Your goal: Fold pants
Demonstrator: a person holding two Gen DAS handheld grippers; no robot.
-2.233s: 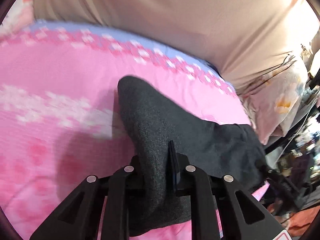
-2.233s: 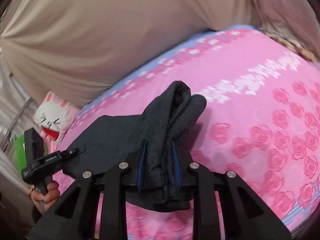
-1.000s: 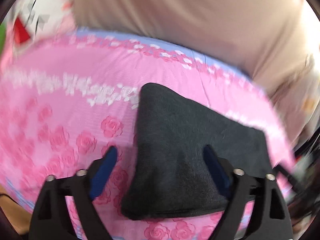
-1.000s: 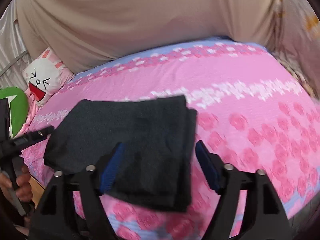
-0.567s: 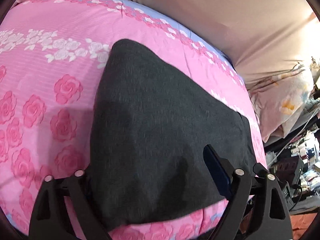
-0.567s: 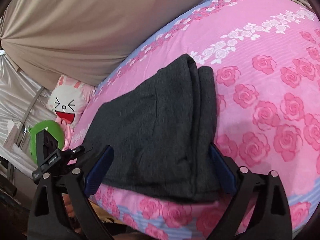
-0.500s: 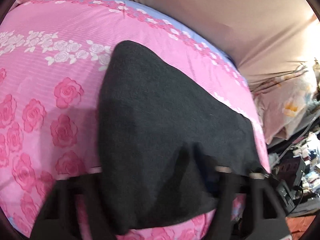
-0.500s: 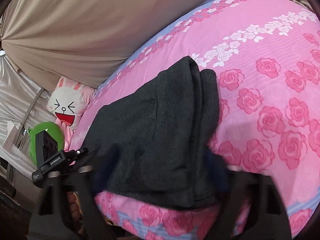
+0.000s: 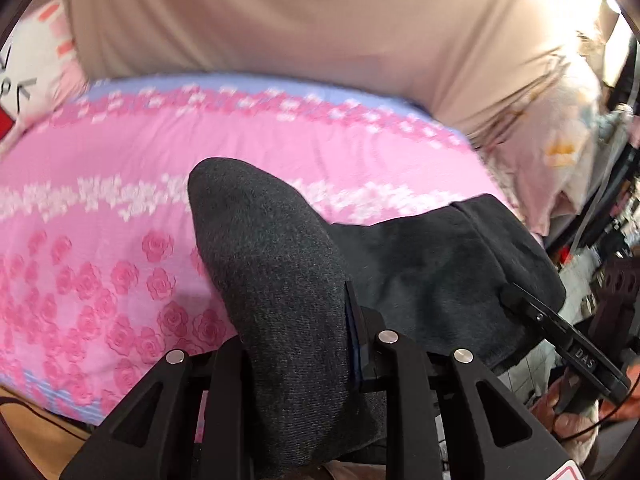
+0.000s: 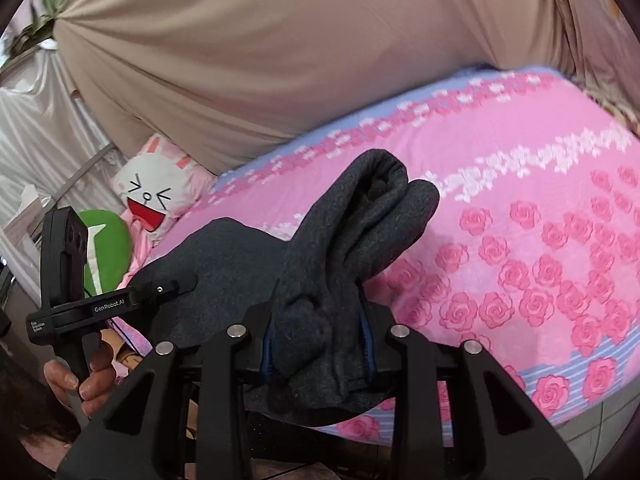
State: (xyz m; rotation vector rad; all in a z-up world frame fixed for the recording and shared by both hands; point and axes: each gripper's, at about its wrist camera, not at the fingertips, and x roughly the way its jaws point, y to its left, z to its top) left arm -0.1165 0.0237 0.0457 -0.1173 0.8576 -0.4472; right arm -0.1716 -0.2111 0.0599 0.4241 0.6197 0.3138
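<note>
Both grippers are clamped down on the dark grey pants (image 9: 280,264); the left gripper (image 9: 296,344) has a fat fold bunched between its fingers, with the rest of the fabric sagging off to its right toward the other tool. The right gripper (image 10: 318,344) pinches a doubled-up bundle that pokes forward past its fingertips, the cloth draping away to its left; under and ahead of both lies the pink rose bedsheet (image 10: 540,248), with a bunny pillow (image 10: 152,192) off to the right gripper's far left.
</note>
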